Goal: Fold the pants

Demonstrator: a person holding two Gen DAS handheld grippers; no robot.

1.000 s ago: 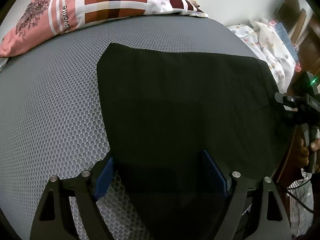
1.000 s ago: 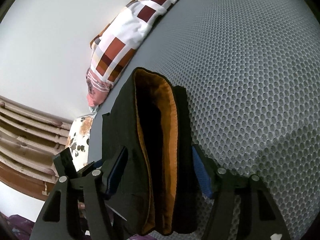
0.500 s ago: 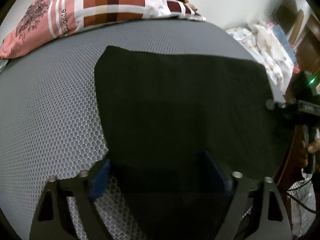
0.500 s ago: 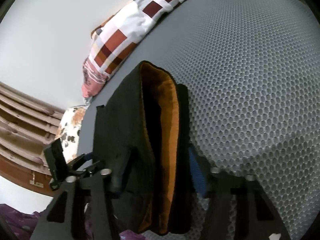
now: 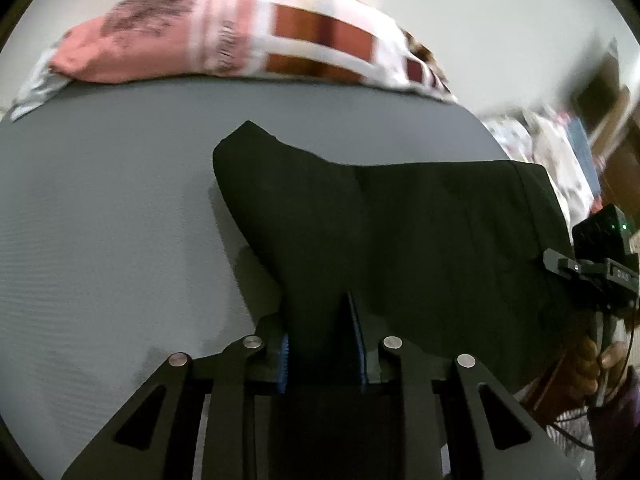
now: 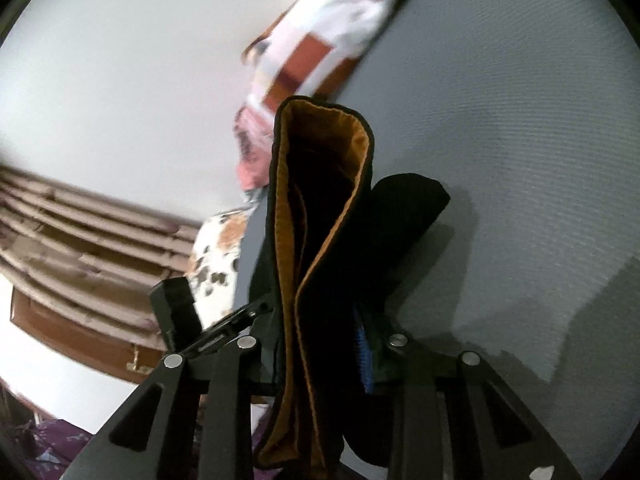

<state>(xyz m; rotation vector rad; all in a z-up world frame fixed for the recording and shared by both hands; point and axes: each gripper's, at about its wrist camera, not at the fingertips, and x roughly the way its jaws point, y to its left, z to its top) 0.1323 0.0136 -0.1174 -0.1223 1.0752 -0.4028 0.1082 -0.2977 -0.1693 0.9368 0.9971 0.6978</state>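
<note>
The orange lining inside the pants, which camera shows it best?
The right wrist view: the orange lining of the black pants faces the lens, pinched in the right gripper. The left wrist view shows only dark outer cloth in the left gripper.

Motion blur smears the patchwork pillow (image 5: 256, 36) so its printed lettering cannot be read, and the gray mattress cover (image 5: 100, 216) shows no clear weave. The black pants (image 5: 420, 232) hide the inner faces of the left gripper (image 5: 322, 340) pads, and their lower end drops behind the gripper frame. From the right wrist, the right gripper (image 6: 320, 344) left pad is buried behind the orange-lined waistband (image 6: 320, 184), whose bottom runs off the edge.
</note>
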